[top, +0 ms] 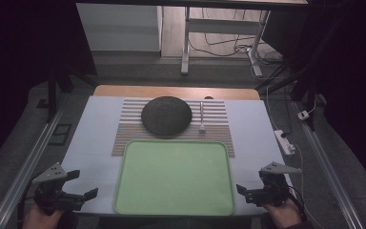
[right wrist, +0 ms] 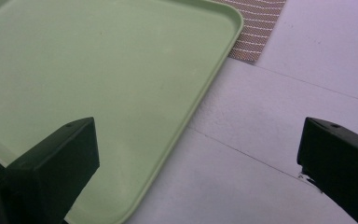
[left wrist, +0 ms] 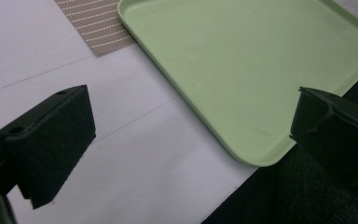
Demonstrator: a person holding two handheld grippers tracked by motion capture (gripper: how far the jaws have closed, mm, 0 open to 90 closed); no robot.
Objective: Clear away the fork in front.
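Here, your left gripper (top: 85, 187) and right gripper (top: 246, 192) wait unclenched and empty at the frame's bottom corners, flanking the green tray (top: 174, 208) at bottom centre, so approach its rims level and evenly.

green tray (top: 174, 179): 1 | dark round plate (top: 166, 116): 1 | spoon (top: 202, 117): 1 | striped placemat (top: 128, 131): 1 | grippers: 2, left gripper (top: 82, 184), right gripper (top: 249, 191)

A white-topped table (top: 90, 138) carries a striped beige placemat (top: 124, 136) at the far middle and, directly on its near half, a pale green tray (top: 174, 177) overlapping the placemat's near edge.
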